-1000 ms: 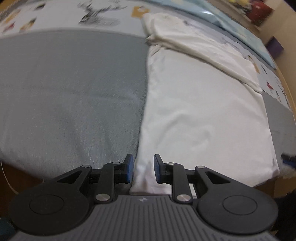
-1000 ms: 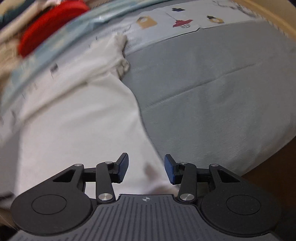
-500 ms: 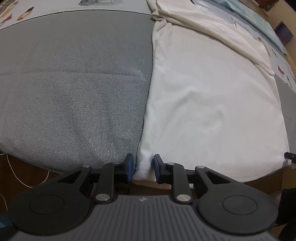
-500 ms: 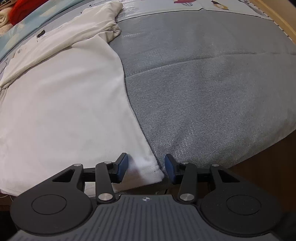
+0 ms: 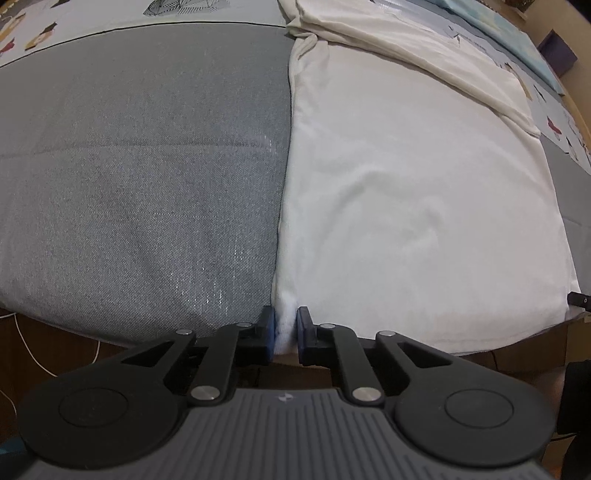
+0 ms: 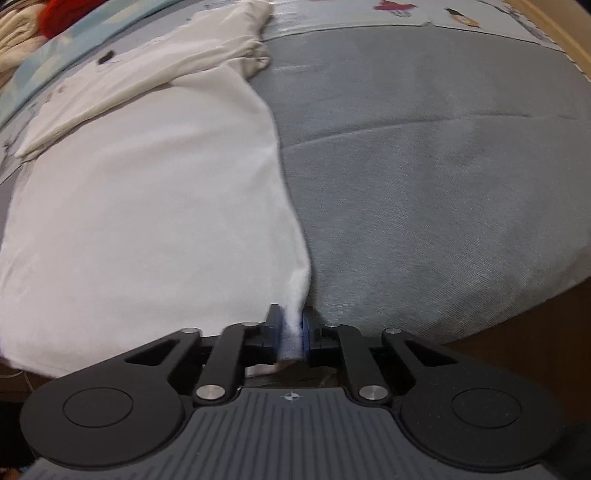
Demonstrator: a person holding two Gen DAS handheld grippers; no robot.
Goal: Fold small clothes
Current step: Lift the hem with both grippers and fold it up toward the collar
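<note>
A white T-shirt (image 5: 417,206) lay flat on a grey bed cover (image 5: 140,177), its hem at the near edge of the bed, as both tools took hold of its bottom corners. The left gripper (image 5: 284,330) was closed on the shirt's left hem corner, a tuft of white cloth pinched between its blue pads (image 5: 269,326). The right gripper (image 6: 291,332) was likewise clamped on the opposite corner of the shirt (image 6: 147,206), the fabric bunched between its jaws. Judging by the layout, folding was at an early stage: the top of the garment appeared already turned over in a band (image 5: 406,40) along the far end, while the main body remained spread and unfolded, with the hem-to-top fold apparently next. The collar and sleeves could not be made out. The right wrist view was blurred, and a red item (image 6: 66,14) at its upper-left edge was cut off and unidentifiable.
</note>
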